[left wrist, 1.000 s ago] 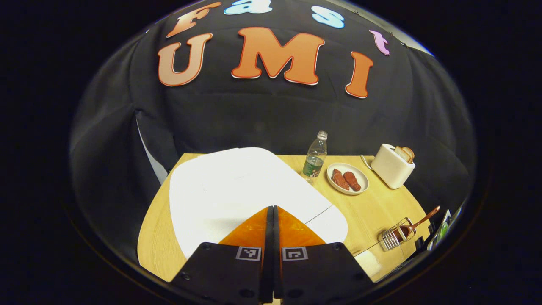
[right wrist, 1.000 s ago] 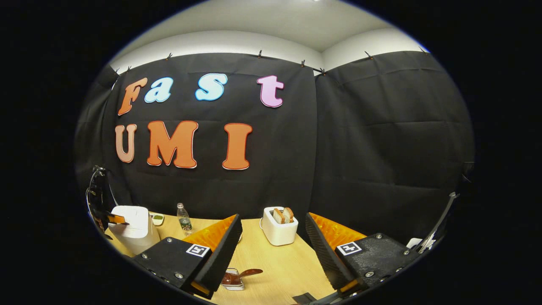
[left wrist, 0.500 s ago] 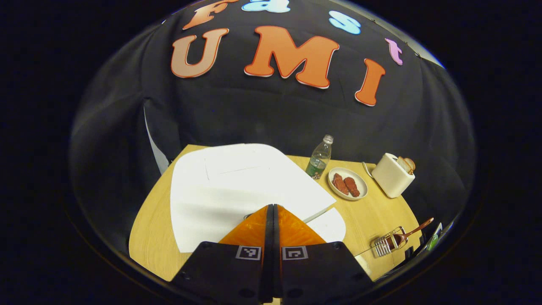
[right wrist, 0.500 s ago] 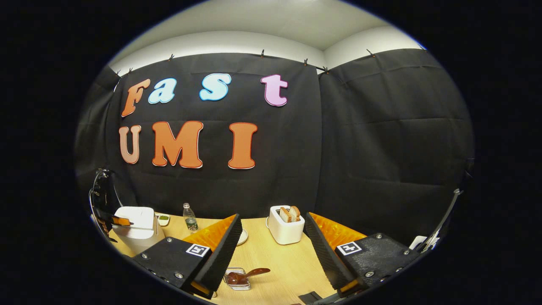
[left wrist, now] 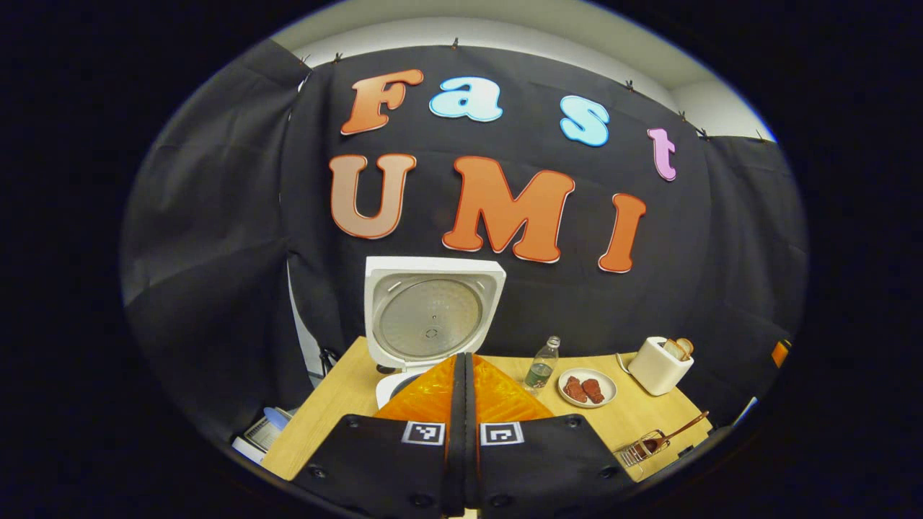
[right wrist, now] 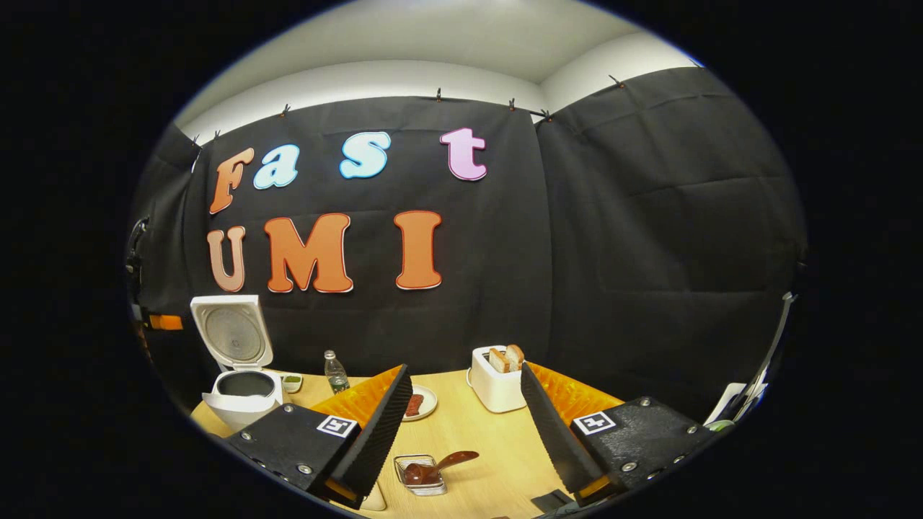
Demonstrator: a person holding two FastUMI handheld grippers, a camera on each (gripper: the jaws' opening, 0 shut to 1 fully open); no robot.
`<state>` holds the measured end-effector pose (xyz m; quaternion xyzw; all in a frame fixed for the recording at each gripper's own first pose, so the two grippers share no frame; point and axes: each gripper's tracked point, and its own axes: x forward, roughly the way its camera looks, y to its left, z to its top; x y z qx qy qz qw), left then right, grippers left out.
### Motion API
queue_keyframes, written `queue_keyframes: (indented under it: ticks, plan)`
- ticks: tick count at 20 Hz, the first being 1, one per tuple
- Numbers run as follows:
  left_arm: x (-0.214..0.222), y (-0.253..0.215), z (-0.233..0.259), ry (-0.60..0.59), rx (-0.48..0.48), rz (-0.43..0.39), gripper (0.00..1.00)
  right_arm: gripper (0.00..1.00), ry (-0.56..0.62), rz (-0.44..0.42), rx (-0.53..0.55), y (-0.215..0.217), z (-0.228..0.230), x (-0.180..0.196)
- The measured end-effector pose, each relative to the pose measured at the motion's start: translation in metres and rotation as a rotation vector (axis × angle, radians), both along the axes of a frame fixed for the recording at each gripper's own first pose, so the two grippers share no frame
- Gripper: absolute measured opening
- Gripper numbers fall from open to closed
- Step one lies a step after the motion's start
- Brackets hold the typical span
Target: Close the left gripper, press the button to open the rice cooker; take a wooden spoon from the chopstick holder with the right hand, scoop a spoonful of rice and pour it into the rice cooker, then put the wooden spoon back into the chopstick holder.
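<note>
The white rice cooker [left wrist: 393, 387] stands open at the table's back left, its lid [left wrist: 431, 317] upright and the metal inner plate facing me. My left gripper [left wrist: 465, 358] is shut with nothing held, just in front of the cooker and apart from it. In the right gripper view the open cooker [right wrist: 245, 393] sits far left. My right gripper [right wrist: 465, 371] is open and empty, above the wire chopstick holder [right wrist: 420, 476], where the wooden spoon [right wrist: 445, 461] lies with its handle pointing right. The holder [left wrist: 640, 452] and spoon [left wrist: 683, 425] also appear at the front right.
Along the back of the wooden table [right wrist: 476, 440] stand a water bottle [left wrist: 541, 364], a plate of red food [left wrist: 586, 388] and a white toaster with bread [left wrist: 657, 366]. A small green dish [right wrist: 292, 380] sits beside the cooker. A pale object [right wrist: 372, 497] lies at the front edge.
The cooker's lid has sprung from shut to fully upright. My left gripper has drawn back and up off the cooker, still shut. The right gripper has barely shifted.
</note>
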<state>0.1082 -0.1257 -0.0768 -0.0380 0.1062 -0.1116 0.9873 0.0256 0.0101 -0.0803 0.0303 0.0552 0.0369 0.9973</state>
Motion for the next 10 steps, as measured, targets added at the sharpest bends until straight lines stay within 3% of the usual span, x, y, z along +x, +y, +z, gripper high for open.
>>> queue_keyframes:
  ticks: [7,8,10]
  plan:
    - [-0.029,0.038,0.044,-0.095,0.023,0.097,0.04,0.93,0.051,0.022,0.091,0.004,-0.044,0.004]
    - [-0.033,0.043,0.05,-0.115,0.03,0.112,0.05,0.97,0.065,0.021,0.117,0.004,-0.053,0.005]
    - [-0.041,0.056,0.06,-0.142,0.056,0.155,0.05,0.93,0.092,0.019,0.171,0.004,-0.072,0.01]
